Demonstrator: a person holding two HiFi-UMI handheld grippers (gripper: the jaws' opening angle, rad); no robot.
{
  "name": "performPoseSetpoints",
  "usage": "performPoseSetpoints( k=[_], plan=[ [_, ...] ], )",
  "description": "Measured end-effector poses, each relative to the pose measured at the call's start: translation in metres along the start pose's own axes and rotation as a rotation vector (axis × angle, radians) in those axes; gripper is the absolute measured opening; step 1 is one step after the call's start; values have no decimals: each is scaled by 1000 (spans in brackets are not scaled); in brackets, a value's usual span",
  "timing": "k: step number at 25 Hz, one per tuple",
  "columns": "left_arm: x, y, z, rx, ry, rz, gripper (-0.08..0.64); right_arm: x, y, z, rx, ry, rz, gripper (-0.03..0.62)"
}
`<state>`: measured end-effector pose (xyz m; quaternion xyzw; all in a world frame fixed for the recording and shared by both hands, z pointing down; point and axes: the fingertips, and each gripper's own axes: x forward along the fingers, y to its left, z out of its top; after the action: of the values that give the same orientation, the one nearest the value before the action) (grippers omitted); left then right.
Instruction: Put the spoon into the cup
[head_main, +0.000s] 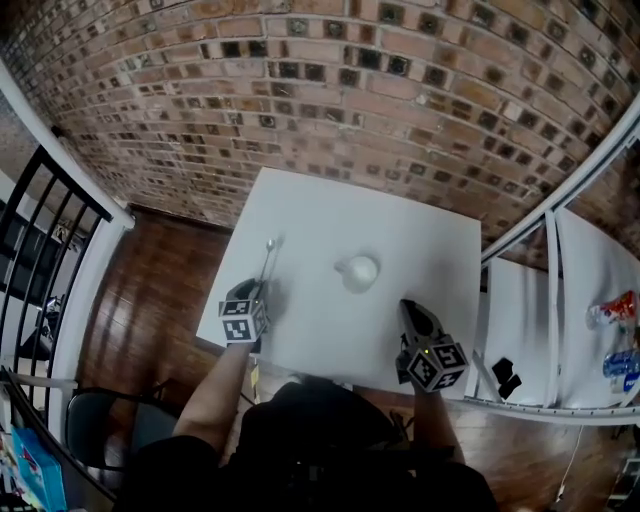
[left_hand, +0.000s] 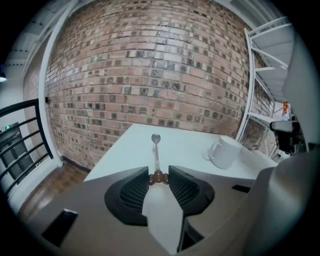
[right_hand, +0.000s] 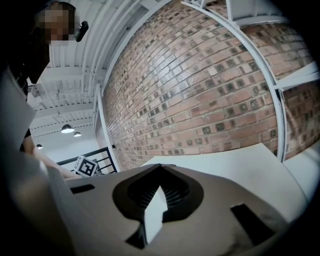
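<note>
A metal spoon (head_main: 268, 256) with a brown handle end points away from me over the left part of the white table (head_main: 330, 215). My left gripper (head_main: 256, 292) is shut on that brown end (left_hand: 158, 177), and the spoon's bowl (left_hand: 156, 137) sticks out ahead of the jaws. The white cup (head_main: 358, 272) stands upright at the table's middle, to the right of the spoon; in the left gripper view the cup (left_hand: 225, 151) shows with its handle to the left. My right gripper (head_main: 413, 313) hovers at the table's near right edge, its jaws (right_hand: 161, 168) shut with nothing between them.
A brick wall (head_main: 330, 90) runs behind the table. A white metal rack (head_main: 560, 290) with small items stands to the right, and a black railing (head_main: 40, 230) to the left. A dark chair (head_main: 95, 420) sits near the table's front left corner.
</note>
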<state>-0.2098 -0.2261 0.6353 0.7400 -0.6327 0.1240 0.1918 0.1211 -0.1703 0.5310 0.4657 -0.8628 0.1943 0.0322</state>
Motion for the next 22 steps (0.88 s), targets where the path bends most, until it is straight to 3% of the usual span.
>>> performPoseSetpoints(
  k=[8, 13, 16, 22],
  plan=[
    [-47, 1, 86, 55, -239, -34, 122, 10, 9, 20, -60, -21, 15, 5],
    [-66, -8, 127, 66, -352, -102, 121, 11, 8, 34, -82, -45, 2, 5],
    [-66, -27, 135, 98, -369, -168, 121, 9, 9, 38, -83, -61, -1, 5],
    [-49, -77, 119, 168, -310, -306, 121, -4, 3, 42, -76, -84, -30, 5]
  ],
)
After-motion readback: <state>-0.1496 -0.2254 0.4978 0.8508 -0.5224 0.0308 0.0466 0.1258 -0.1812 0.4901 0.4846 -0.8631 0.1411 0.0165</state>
